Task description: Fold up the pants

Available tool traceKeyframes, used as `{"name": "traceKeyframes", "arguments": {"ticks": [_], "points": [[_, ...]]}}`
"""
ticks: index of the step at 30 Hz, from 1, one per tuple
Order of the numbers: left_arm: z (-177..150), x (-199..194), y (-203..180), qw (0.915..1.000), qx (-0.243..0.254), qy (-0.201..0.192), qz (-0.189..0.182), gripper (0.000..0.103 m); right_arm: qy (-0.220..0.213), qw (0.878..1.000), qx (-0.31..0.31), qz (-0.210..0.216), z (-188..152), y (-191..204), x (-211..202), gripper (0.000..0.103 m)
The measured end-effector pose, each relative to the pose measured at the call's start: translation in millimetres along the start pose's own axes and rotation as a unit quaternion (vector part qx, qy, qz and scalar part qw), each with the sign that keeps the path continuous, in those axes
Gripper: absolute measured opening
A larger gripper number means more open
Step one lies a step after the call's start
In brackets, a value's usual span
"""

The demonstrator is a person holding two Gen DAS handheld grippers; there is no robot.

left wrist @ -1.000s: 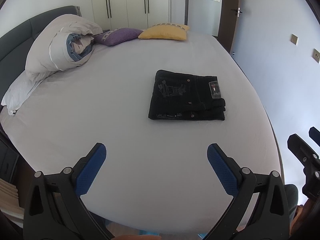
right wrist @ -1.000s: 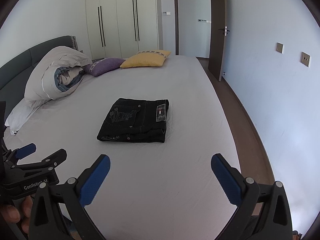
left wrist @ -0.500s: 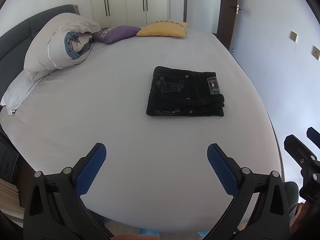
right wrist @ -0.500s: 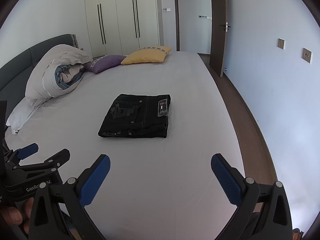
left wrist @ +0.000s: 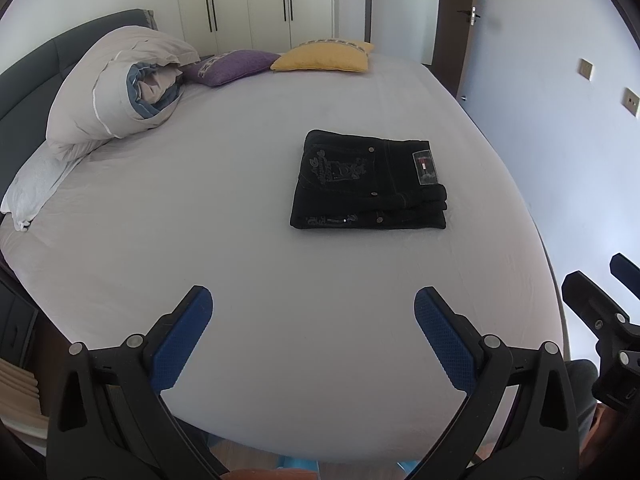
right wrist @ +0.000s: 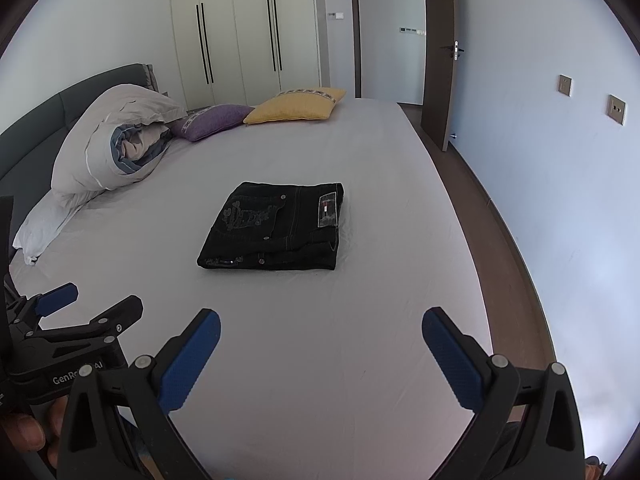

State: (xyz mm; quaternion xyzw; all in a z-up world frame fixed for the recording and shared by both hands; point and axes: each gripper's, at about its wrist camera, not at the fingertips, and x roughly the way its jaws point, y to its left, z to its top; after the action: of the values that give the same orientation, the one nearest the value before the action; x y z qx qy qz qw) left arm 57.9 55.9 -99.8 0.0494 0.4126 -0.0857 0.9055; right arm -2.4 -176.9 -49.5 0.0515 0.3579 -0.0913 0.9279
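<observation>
On the bed [left wrist: 280,280], black pants [left wrist: 368,186] lie folded into a neat stack at about one o'clock from the left gripper [left wrist: 313,300]. Both the left gripper and the right gripper [right wrist: 321,320] hang well short of them, jaws wide, holding nothing.

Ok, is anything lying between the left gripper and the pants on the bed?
Nothing visible. Only bare sheet lies between the left gripper and the folded pants. The duvet and cushions sit far off by the headboard. Jaws stand open, holding nothing.
</observation>
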Motion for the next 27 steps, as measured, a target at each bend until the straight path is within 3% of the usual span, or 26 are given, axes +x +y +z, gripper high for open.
{"name": "traceKeyframes", "arguments": {"ticks": [27], "points": [[-6.5,2.5,-1.2,1.0,0.003,0.004,-0.003,0.103,0.006,1.0,-0.004,0.002,-0.6,0.5,2.1,0.103]]}}
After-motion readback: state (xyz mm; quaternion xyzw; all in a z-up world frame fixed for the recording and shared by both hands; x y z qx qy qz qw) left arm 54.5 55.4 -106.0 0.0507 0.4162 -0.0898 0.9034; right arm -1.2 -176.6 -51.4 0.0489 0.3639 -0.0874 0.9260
